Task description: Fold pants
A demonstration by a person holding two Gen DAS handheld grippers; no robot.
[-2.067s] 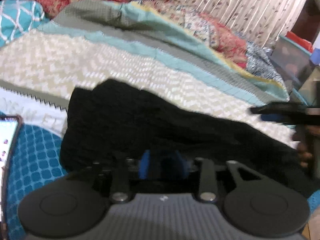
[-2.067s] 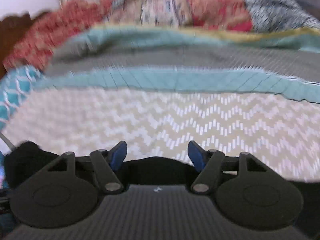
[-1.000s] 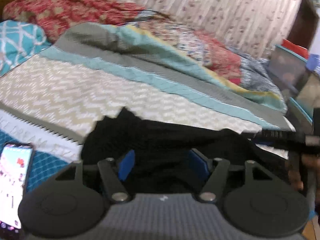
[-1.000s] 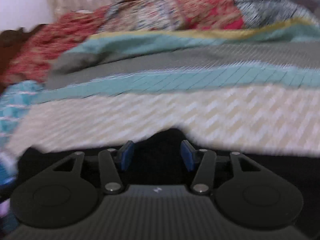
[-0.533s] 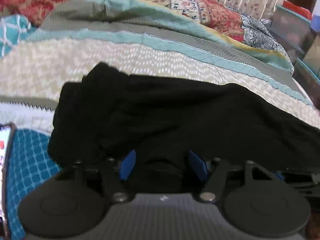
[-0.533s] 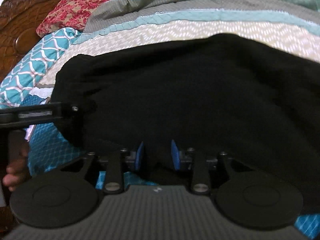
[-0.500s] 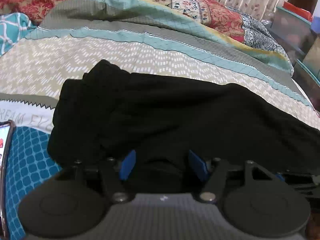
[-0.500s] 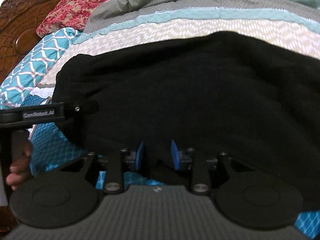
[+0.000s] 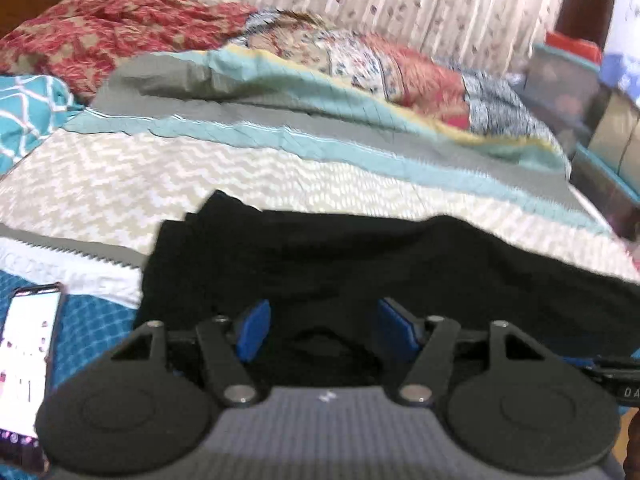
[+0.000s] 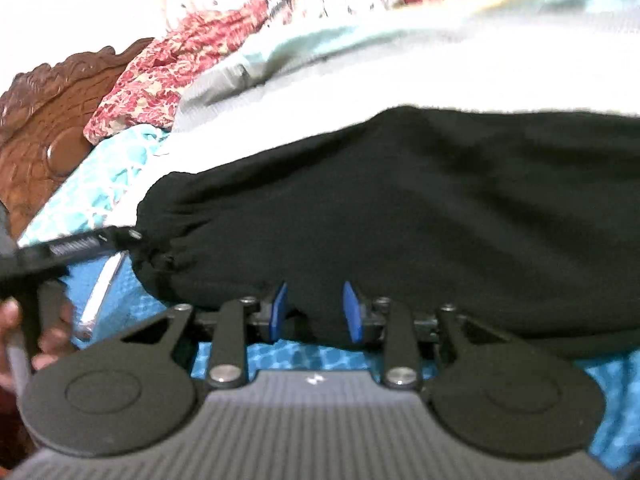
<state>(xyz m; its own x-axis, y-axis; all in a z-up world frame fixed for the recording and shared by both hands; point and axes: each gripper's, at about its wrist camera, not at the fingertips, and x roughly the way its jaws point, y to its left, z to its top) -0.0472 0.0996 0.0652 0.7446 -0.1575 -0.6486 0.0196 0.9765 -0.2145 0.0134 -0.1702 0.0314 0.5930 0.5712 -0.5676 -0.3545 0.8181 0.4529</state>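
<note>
The bed (image 9: 168, 184) fills both views, covered by a quilted spread in bands of beige zigzag, teal and grey, with a blue dotted panel along its near edge; red and patterned bedding is heaped at the far side, and a carved wooden headboard (image 10: 52, 128) stands at the left in the right wrist view. Across the near part of the spread lie the black pants (image 9: 360, 264), a soft matte cloth spread wide, with a gathered, wrinkled end towards the left (it looks like a waistband, though blur makes that unsure).

The left gripper (image 9: 320, 330) points down over the near edge of the pants. Its blue pads stand about half apart, with black cloth lying between and below them; the pads do not appear to press on it. The right wrist view shows its black bar (image 10: 76, 250) reaching to the gathered end of the pants, and the person's left hand (image 10: 40, 328) curled round the handle beneath.

The right gripper (image 10: 316, 312) also tilts down at the near hem (image 10: 320, 320). Its jaws are narrower, and a rounded bulge of black cloth sits between the two blue pads, which close against its sides: a pinch on the hem just above the blue dotted panel.

A phone (image 9: 24, 364) with a lit screen lies on the blue panel at the left, just beside the pants and not touching them.
</note>
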